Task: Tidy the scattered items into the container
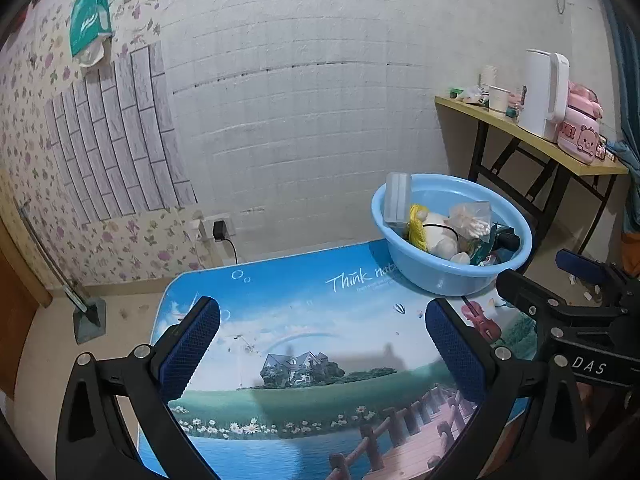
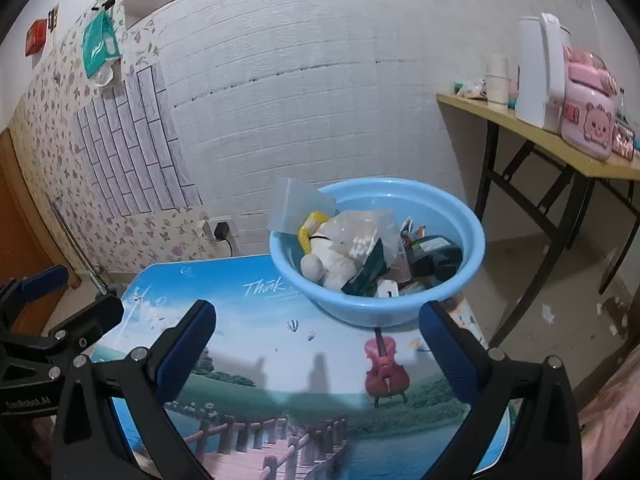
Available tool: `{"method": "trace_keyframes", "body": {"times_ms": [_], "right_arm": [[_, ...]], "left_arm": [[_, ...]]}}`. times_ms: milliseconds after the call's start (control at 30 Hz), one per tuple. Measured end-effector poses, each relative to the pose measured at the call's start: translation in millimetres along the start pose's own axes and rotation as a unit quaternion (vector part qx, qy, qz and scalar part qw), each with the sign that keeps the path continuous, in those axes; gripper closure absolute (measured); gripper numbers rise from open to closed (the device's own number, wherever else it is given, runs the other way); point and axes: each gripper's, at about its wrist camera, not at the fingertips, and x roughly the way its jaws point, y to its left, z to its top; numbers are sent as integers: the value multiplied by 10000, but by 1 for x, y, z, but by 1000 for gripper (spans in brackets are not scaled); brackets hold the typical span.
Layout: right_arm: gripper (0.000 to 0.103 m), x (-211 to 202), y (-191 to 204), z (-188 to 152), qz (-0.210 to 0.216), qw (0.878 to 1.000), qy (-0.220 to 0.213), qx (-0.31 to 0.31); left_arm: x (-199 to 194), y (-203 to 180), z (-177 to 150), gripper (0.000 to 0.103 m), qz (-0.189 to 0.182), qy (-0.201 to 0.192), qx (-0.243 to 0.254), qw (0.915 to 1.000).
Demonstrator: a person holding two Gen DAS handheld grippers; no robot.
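Observation:
A light blue basin [image 1: 424, 268] stands at the far right corner of the small picture-printed table [image 1: 304, 344]; in the right wrist view the basin [image 2: 460, 216] is straight ahead. It holds a white plush toy [image 2: 336, 260] with yellow hair, a clear bag of cotton swabs [image 2: 360, 240], a clear plastic box [image 1: 396, 200], a dark green packet and a black item. My left gripper [image 1: 322, 344] is open and empty above the table's middle. My right gripper [image 2: 318, 344] is open and empty, just short of the basin.
A wooden folding table [image 2: 560, 148] stands to the right with a white kettle [image 2: 536, 72], a pink cooker [image 2: 588, 120] and cups. A wall socket with a black plug [image 1: 220, 230] is behind the table. A dustpan [image 1: 90, 320] stands on the floor at left.

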Motion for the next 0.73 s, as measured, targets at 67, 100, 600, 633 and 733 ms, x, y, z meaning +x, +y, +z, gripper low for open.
{"method": "trace_keyframes", "body": {"times_ms": [67,100,600,633,733], "right_arm": [[0,2,0,-1,-55,10000,19,-53],[0,2,0,-1,-62,10000,22,-67],[0,5,2,-5,12,9998,170,-118],[0,5,2,-5,15,9998,171,-120],[0,4,2,-6,9,9998,175,-127]], "left_arm": [[3,3,0,0,14,73,-83,9999],[4,4,0,0,13,90,-106,9999],[3,1,-6,0,47,53,38,10000],[2,2,-7,0,44,50,40,10000],[2,3,-7,0,14,71,0,10000]]}}
